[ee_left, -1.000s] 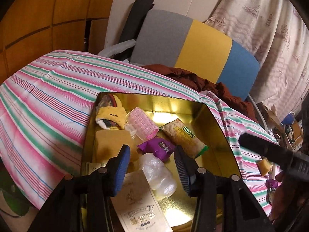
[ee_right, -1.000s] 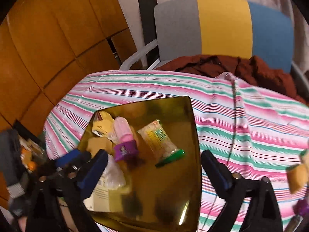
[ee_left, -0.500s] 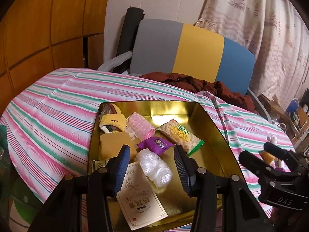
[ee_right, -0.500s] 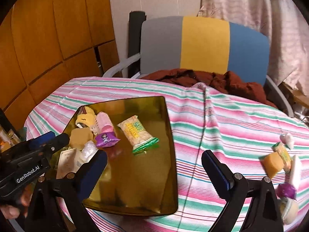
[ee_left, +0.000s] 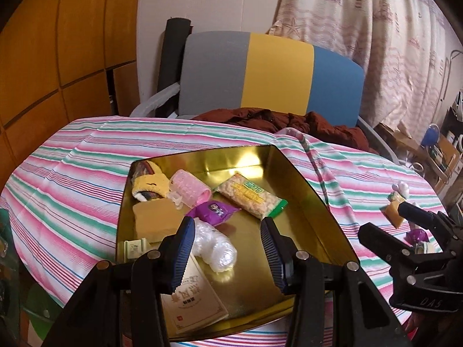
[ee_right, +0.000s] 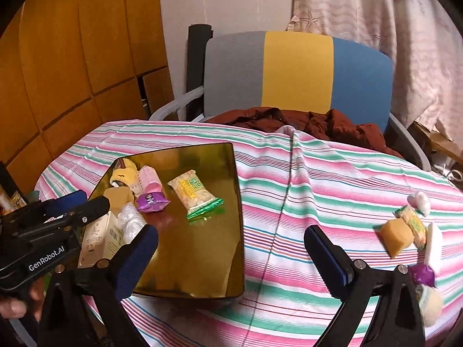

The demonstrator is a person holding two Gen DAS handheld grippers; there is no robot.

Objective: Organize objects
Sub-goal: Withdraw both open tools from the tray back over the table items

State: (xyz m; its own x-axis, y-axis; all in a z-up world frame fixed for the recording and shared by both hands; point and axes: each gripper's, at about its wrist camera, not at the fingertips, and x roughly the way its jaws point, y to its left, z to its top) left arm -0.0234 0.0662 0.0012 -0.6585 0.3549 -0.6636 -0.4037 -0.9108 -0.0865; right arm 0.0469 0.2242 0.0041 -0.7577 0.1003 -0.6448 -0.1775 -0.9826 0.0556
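Gold tray (ee_right: 202,260) on the striped counter (ee_right: 303,173) holds snacks (ee_right: 194,190) at its left, more snacks (ee_right: 405,228) lie far right, and the left gripper (ee_left: 225,248) and right gripper (ee_right: 231,254) both hover empty, jaws apart.

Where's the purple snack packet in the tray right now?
The purple packet lies mid-tray in the gold tray, between the pink roller and the clear plastic bundle.

Tricolour chair (ee_left: 269,78), brown jacket (ee_right: 303,124), curtain (ee_left: 376,43), wood panels (ee_right: 72,72)
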